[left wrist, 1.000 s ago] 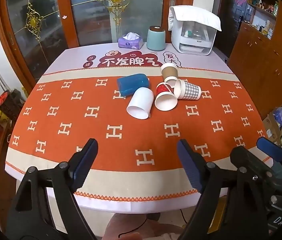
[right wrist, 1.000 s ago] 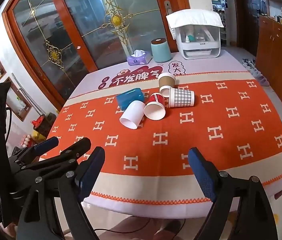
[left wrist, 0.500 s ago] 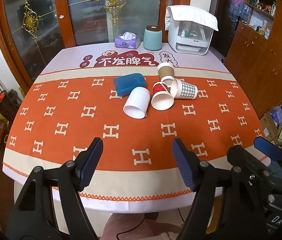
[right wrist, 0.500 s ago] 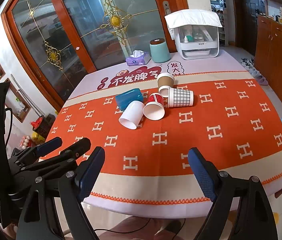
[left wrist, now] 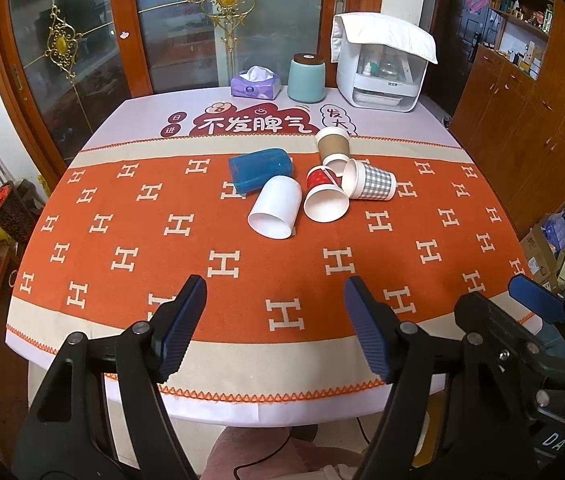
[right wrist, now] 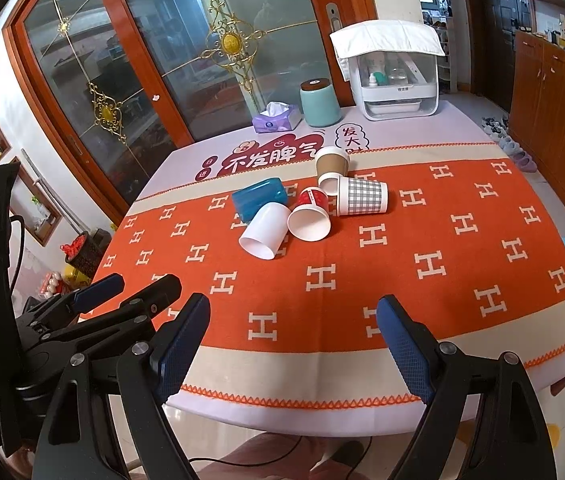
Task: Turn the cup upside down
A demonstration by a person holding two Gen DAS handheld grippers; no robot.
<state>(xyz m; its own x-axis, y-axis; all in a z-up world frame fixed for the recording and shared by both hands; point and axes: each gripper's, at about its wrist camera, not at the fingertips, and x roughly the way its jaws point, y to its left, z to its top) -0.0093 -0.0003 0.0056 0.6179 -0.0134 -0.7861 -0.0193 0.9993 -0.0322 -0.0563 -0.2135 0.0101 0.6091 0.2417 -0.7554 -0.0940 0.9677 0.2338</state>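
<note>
nearest the cameras, the left gripper (left wrist: 274, 326) is hanging over the near table edge with its blue-padded fingers (left wrist: 180, 326) spread wide and gripping nothing. the right gripper (right wrist: 292, 346) is sitting likewise beside it, jaws apart and empty.

beyond them the orange cloth (left wrist: 130, 240), printed with repeating white "h" marks, is covering the table. five cups are lying clustered at its far middle, well apart from both grippers: the white cup (left wrist: 276, 207) on its side with its mouth facing the cameras, touching the red cup (left wrist: 324, 196), whose print is too small to read; the checked cup (left wrist: 370, 181) on its side just right of that; the blue cup (left wrist: 260, 169) on its side behind the white one; the brown cup (left wrist: 333, 145) farthest back, also tipped over.

further back, red chinese lettering "不发脾气" (left wrist: 252, 125) is showing on the pale mat. a purple tissue box (left wrist: 255, 83), a teal canister (left wrist: 306, 79) and a white cabinet (left wrist: 382, 70) are standing along the far edge.
</note>
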